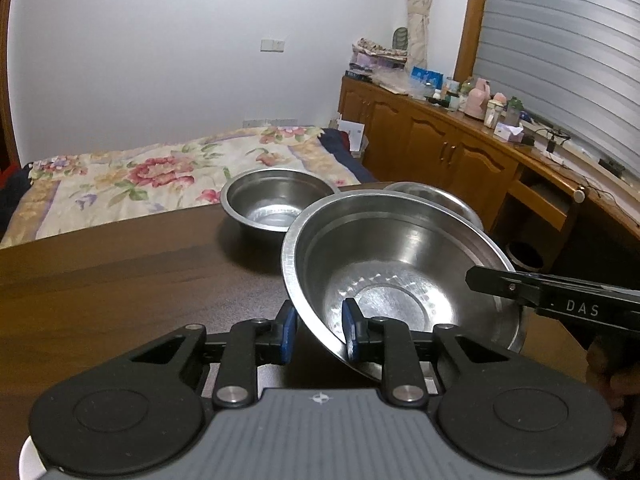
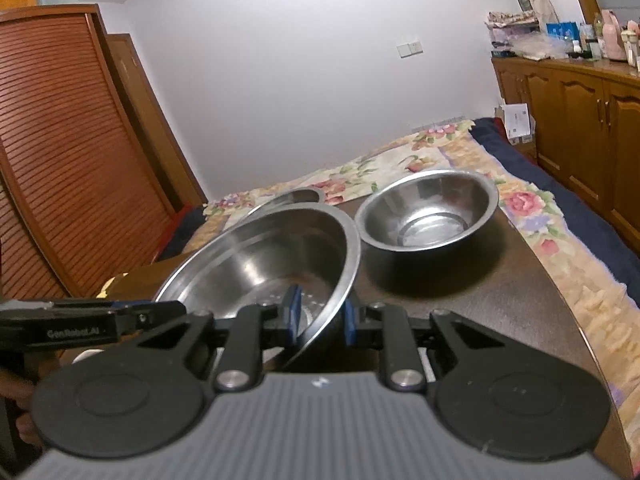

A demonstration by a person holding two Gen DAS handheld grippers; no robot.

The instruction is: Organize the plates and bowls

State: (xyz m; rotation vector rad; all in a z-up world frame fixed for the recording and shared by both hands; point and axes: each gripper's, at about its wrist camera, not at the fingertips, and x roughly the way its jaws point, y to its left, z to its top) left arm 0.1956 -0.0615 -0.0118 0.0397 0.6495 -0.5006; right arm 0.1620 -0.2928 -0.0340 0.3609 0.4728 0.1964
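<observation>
A large steel bowl [image 1: 400, 264] is held tilted above the dark wooden table [image 1: 120, 280]. My left gripper [image 1: 320, 332] is shut on its near-left rim, one blue pad inside and one outside. My right gripper [image 2: 320, 316] is shut on the opposite rim of the same bowl [image 2: 264, 256]. A smaller steel bowl [image 1: 276, 204] stands upright on the table behind it, also seen in the right wrist view [image 2: 428, 208]. Another steel dish rim [image 1: 432, 196] shows behind the large bowl, mostly hidden; it also peeks out in the right wrist view [image 2: 300, 196].
A bed with a floral cover [image 1: 160, 176] lies beyond the table's far edge. A wooden cabinet with clutter on top [image 1: 460, 136] runs along the right wall. A slatted wooden wardrobe [image 2: 68, 152] stands at the left. A white object [image 1: 30, 460] shows at the lower left.
</observation>
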